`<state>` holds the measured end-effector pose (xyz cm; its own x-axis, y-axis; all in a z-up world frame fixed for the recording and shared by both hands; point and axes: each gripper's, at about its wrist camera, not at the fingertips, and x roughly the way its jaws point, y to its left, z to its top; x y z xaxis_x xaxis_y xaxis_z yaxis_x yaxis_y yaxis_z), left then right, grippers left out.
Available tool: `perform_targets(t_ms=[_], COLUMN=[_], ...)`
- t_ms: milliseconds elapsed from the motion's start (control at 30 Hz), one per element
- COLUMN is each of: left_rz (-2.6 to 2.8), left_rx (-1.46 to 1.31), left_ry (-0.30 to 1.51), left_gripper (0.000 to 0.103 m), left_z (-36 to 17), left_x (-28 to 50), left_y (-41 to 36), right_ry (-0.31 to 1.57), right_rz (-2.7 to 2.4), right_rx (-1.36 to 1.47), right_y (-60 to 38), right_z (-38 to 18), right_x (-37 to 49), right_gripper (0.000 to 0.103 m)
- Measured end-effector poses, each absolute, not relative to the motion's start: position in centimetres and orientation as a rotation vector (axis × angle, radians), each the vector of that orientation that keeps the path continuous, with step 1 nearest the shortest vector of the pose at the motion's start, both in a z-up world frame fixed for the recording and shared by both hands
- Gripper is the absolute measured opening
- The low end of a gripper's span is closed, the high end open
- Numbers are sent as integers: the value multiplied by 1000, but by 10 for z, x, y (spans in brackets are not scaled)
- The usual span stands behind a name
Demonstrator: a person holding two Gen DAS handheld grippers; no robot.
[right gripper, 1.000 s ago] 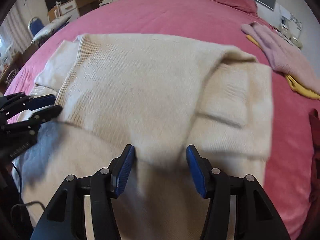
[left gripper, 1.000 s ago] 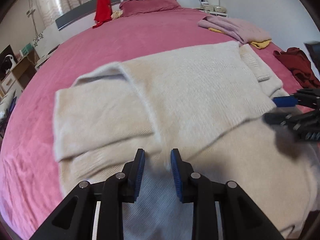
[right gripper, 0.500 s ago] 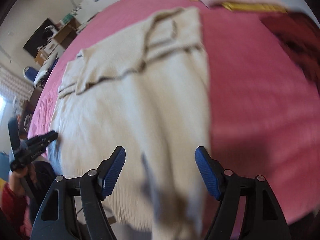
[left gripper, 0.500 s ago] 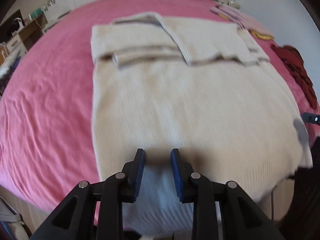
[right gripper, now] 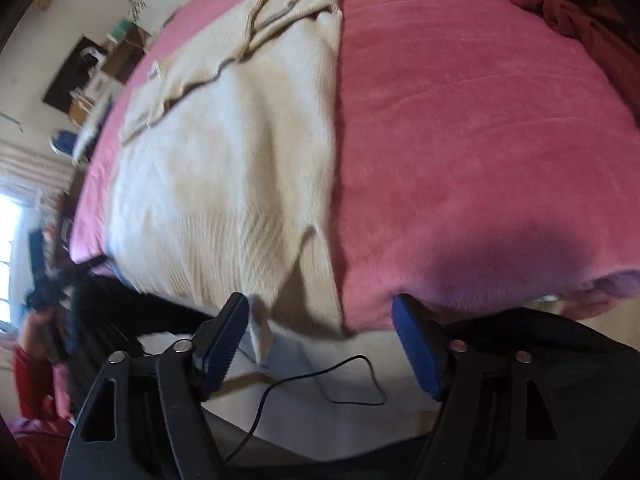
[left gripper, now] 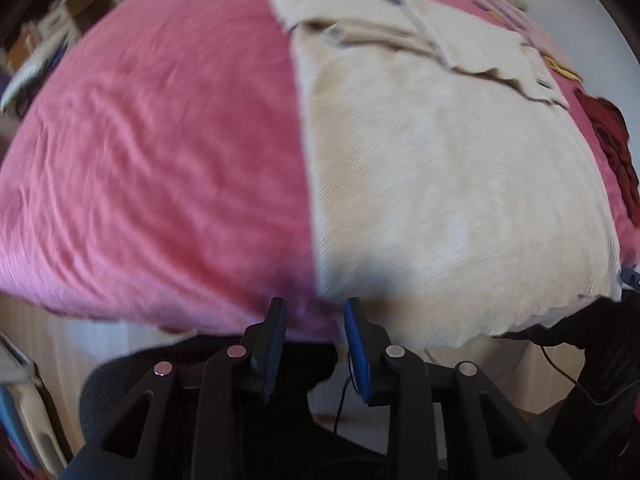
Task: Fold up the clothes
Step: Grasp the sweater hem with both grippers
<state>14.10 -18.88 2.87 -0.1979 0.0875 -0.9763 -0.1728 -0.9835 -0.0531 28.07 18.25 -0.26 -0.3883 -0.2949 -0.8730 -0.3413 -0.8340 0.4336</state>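
The cream sweater [left gripper: 440, 168] lies flat on the pink bed [left gripper: 152, 160], its hem hanging over the near edge, sleeves folded across at the far end. The left gripper [left gripper: 314, 344] is opening, nothing between its jaws; the right gripper [right gripper: 320, 344] is opening wide, empty too. Likely risk: a grab at the hem catches the bedcover as well, or only one layer, skewing the fold

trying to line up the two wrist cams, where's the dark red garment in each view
Left wrist: the dark red garment lies at the right edge, on the pink bedspread right of the cream sweater.
Right wrist: it is in the top right corner.
Shared landmark: the sweater, its sleeves folded across the far end.
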Motion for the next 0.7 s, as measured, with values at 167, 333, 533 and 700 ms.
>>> perform_targets(t_ms=[167, 333, 533, 700], left_rz=[2177, 2102, 2073, 2004], left_rx=[-1924, -1949, -1987, -1966], left_ry=[42, 252, 338, 68], left_gripper=[31, 31, 31, 31], left_z=[12, -3, -14, -16], left_x=[133, 120, 97, 83], left_y=[-184, -150, -131, -157], right_ry=[858, 871, 947, 1011], right_rz=[2473, 2519, 2512, 2571], right_rx=[-1750, -1773, -1739, -1733], right_y=[174, 162, 164, 159], right_z=[-8, -11, -14, -14], right_x=[271, 265, 254, 249], right_gripper=[83, 83, 83, 83])
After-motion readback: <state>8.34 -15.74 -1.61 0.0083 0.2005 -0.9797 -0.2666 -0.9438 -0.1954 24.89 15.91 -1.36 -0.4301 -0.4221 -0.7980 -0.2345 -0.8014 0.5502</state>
